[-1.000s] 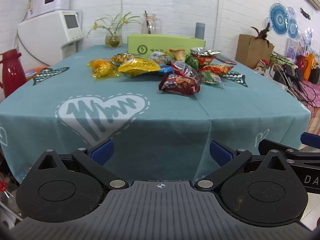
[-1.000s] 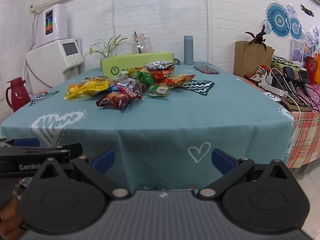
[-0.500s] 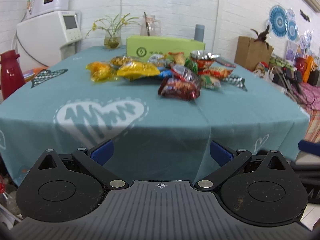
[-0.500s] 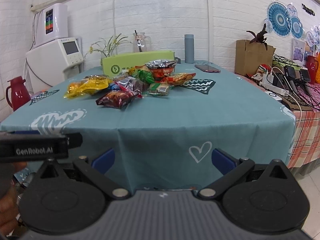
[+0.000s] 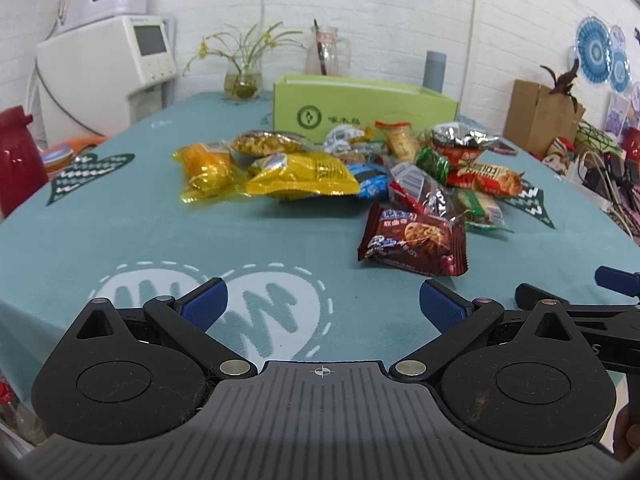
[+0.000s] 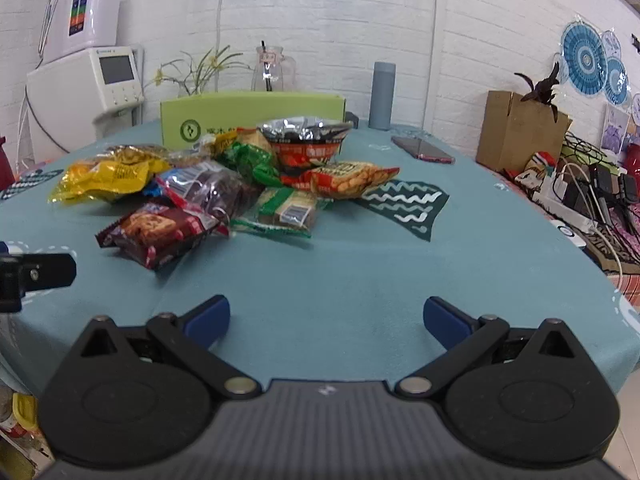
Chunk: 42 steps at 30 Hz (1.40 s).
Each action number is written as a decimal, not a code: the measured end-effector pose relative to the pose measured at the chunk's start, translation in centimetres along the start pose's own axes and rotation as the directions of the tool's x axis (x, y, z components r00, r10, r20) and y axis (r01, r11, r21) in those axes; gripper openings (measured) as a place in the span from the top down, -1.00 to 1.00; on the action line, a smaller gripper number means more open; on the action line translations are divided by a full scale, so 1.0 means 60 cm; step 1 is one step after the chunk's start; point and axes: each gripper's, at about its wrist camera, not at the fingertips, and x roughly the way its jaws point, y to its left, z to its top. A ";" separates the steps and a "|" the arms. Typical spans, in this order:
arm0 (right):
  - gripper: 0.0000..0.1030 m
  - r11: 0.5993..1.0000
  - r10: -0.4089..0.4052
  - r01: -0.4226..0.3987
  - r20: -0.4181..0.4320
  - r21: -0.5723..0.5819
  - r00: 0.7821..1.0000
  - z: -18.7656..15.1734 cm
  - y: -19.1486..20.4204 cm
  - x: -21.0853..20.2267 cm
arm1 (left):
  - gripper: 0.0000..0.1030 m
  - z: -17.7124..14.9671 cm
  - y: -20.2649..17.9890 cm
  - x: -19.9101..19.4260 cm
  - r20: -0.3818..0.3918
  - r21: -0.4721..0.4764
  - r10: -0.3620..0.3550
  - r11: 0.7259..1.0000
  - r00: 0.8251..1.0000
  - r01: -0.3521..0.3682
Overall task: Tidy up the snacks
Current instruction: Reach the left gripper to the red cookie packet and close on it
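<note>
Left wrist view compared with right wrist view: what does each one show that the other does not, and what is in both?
Only the left wrist view shows the red thermos and the glass vase in full. Only the right wrist view shows the phone lying flat and the whole grey bottle. Both show the green box, the brown cookie packet nearest the edge, the yellow bag, and open, empty grippers: left, right.

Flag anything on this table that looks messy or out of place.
The snack packets lie in a loose, overlapping heap in front of the green box, none sorted. A phone lies apart on the tablecloth. Nothing looks spilled or torn.
</note>
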 end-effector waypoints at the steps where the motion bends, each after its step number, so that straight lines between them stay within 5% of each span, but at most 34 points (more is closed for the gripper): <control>1: -0.99 1.000 0.025 -0.025 0.000 0.018 1.000 -0.001 -0.003 0.005 | -0.79 0.000 0.001 0.007 -0.011 0.000 -0.005 1.000 1.000 0.005; 8: -0.99 0.995 0.102 -0.103 0.071 -0.001 0.992 -0.015 -0.015 0.015 | -0.79 0.014 0.015 0.045 -0.078 -0.039 -0.009 0.999 0.997 0.006; 10: -0.99 0.991 0.132 -0.132 0.023 0.000 0.991 -0.002 -0.016 0.011 | -0.77 0.026 0.028 0.043 -0.087 -0.074 -0.040 0.997 0.995 0.033; 16: -0.99 0.901 0.422 -0.420 -0.002 -0.105 0.906 0.054 0.038 0.008 | -0.77 0.096 0.065 0.042 -0.050 -0.183 -0.155 0.973 0.987 0.144; 27: -0.99 0.836 0.480 -0.502 -0.152 -0.221 0.864 0.093 0.110 0.094 | -0.72 0.117 0.102 0.077 -0.105 -0.257 -0.164 0.957 0.981 0.133; 30: -0.99 0.790 0.565 -0.587 -0.165 -0.174 0.809 0.085 0.112 0.066 | -0.71 0.116 0.105 0.085 -0.118 -0.255 -0.180 0.956 0.977 0.145; 36: -0.99 0.852 0.488 -0.505 -0.136 -0.139 0.862 0.087 0.109 0.072 | -0.68 0.112 0.080 0.102 -0.151 -0.212 -0.218 0.960 0.964 0.183; 42: -0.96 0.840 0.487 -0.509 -0.155 -0.188 0.860 0.083 0.120 0.080 | -0.53 0.101 0.049 0.120 -0.207 -0.191 -0.253 0.958 0.945 0.214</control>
